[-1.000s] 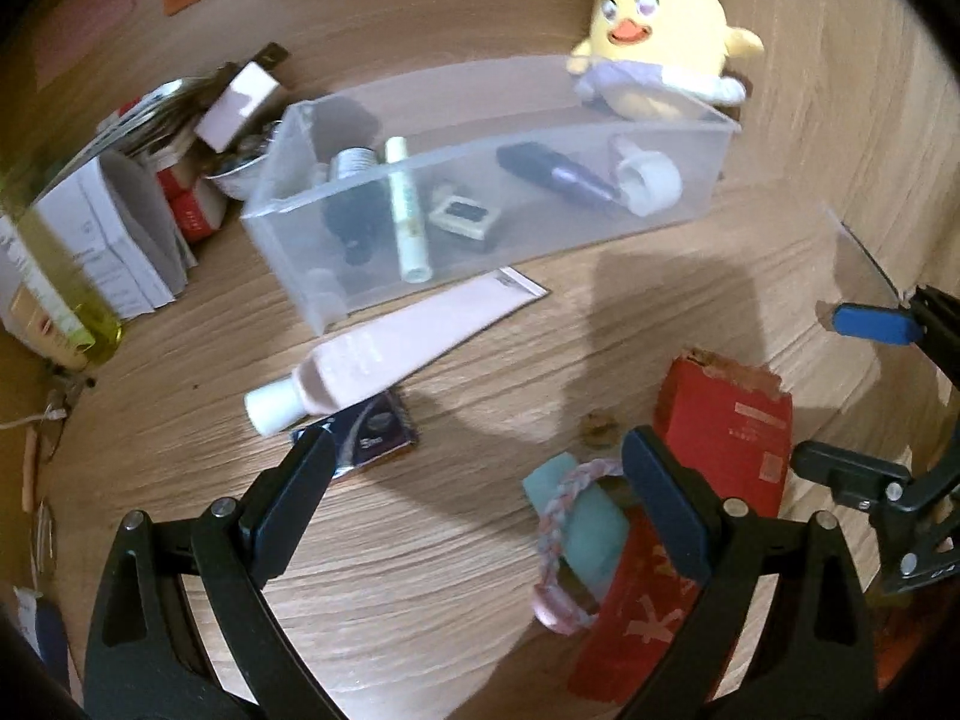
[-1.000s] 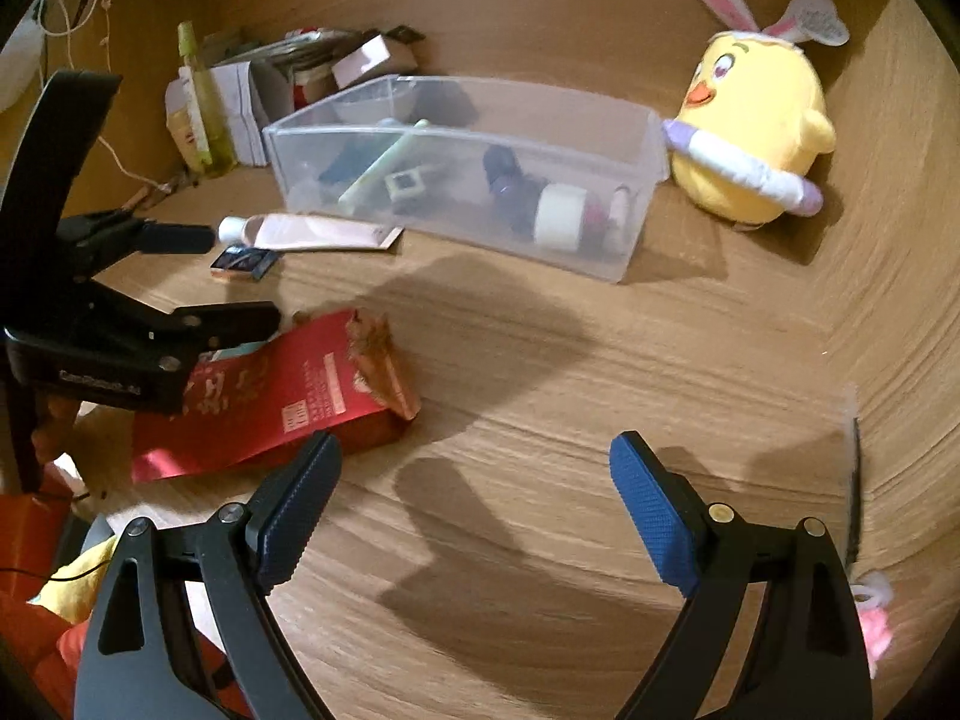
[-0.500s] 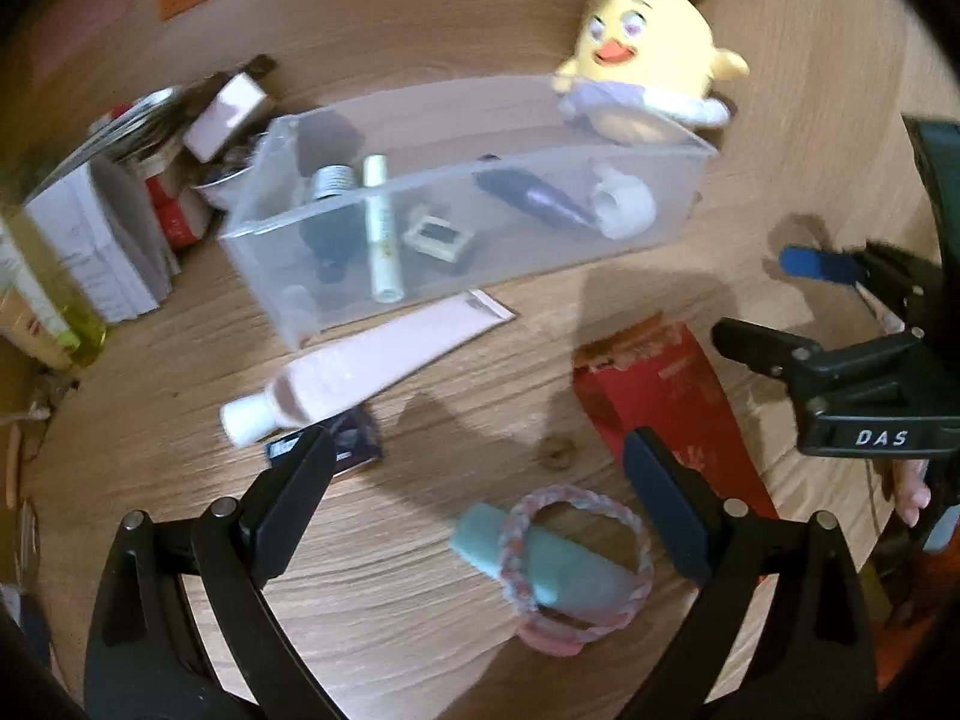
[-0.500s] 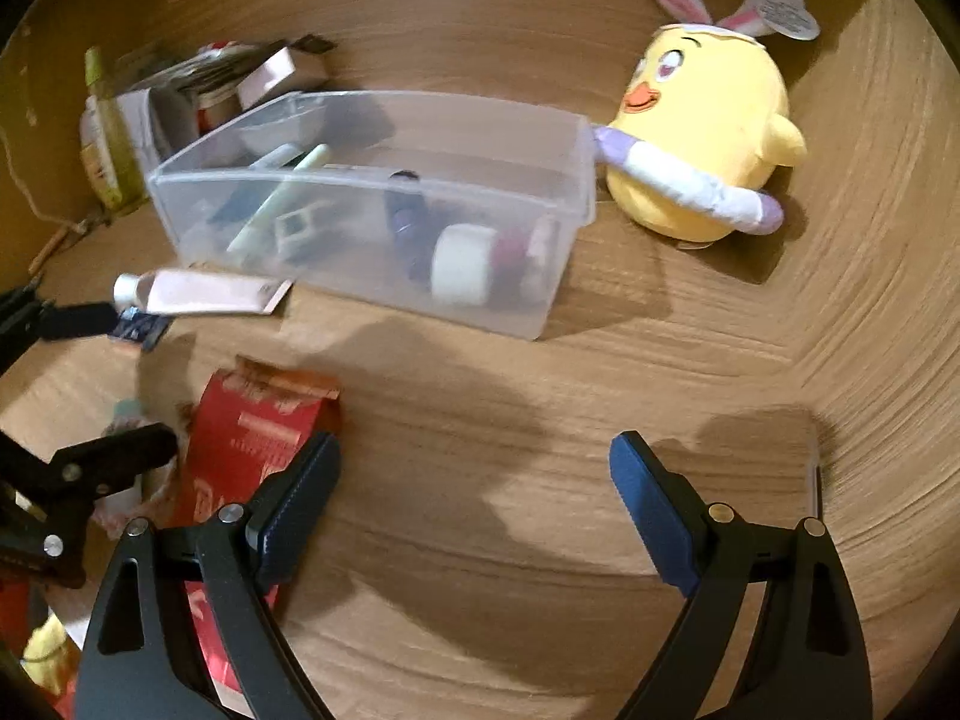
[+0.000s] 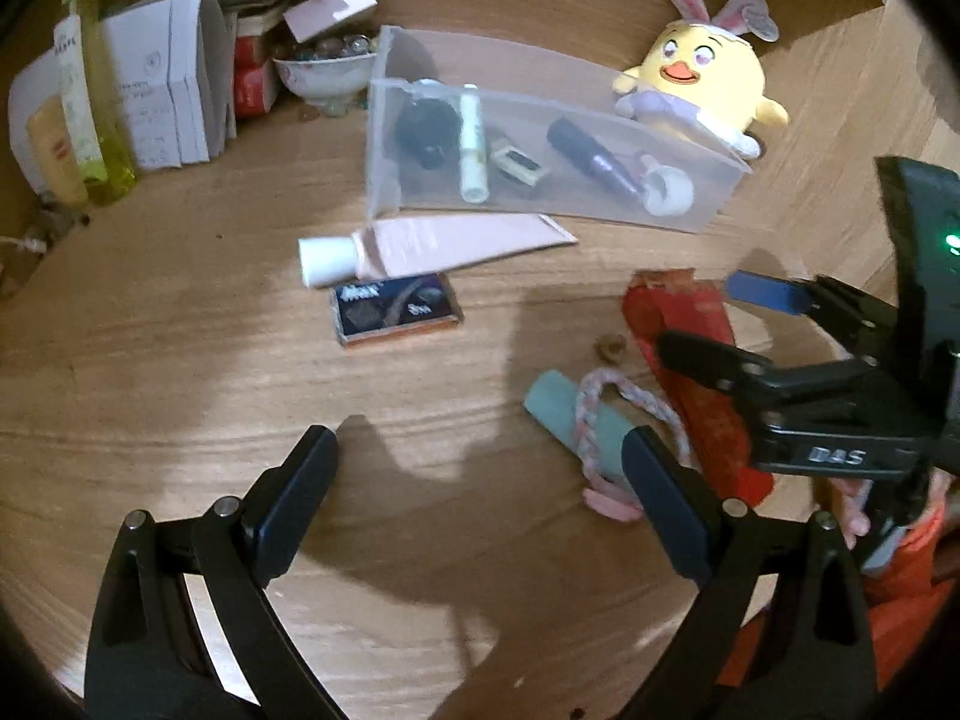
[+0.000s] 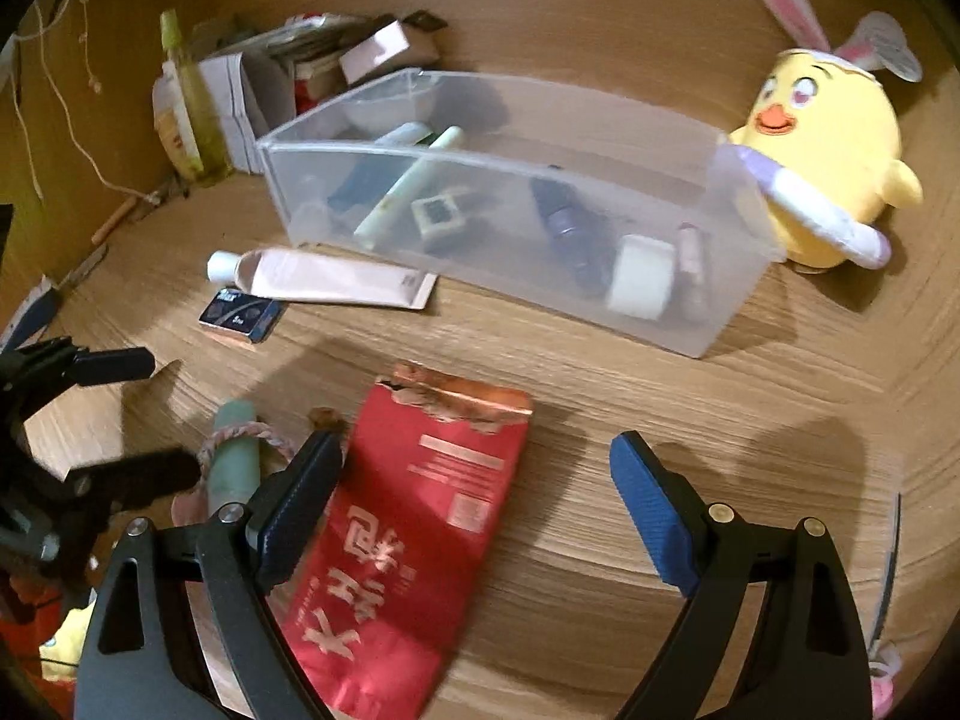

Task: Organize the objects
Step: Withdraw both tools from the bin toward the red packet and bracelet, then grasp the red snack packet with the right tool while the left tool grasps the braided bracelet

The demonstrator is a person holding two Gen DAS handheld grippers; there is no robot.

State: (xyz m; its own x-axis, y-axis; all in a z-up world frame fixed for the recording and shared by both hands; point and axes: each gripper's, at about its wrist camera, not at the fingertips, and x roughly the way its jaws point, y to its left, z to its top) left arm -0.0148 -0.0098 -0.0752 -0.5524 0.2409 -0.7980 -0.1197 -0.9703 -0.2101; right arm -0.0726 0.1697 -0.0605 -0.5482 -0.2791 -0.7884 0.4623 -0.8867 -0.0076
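Observation:
A clear plastic bin (image 5: 708, 204) (image 6: 690, 324) holds several cosmetics. In front of it lie a pink tube (image 5: 444, 243) (image 6: 336, 279) and a small dark box (image 5: 396, 312) (image 6: 240, 315). A torn red packet (image 6: 414, 516) (image 5: 684, 324) lies nearer, with a teal roll (image 5: 576, 414) (image 6: 234, 456) ringed by a braided pink band beside it. My left gripper (image 5: 480, 492) is open and empty above bare wood, left of the teal roll. My right gripper (image 6: 474, 492) is open and empty, hovering over the red packet; it also shows in the left wrist view (image 5: 732, 324).
A yellow plush chick (image 5: 696, 84) (image 6: 822, 174) sits against the bin's right end. Boxes, papers, a bowl of beads (image 5: 327, 69) and a yellow-green bottle (image 5: 90, 120) (image 6: 186, 102) crowd the back left corner. The surface is a wooden table (image 5: 180, 360).
My left gripper has drawn back and swung left, so the teal roll and red packet now sit to its right. My right gripper has moved left over the red packet.

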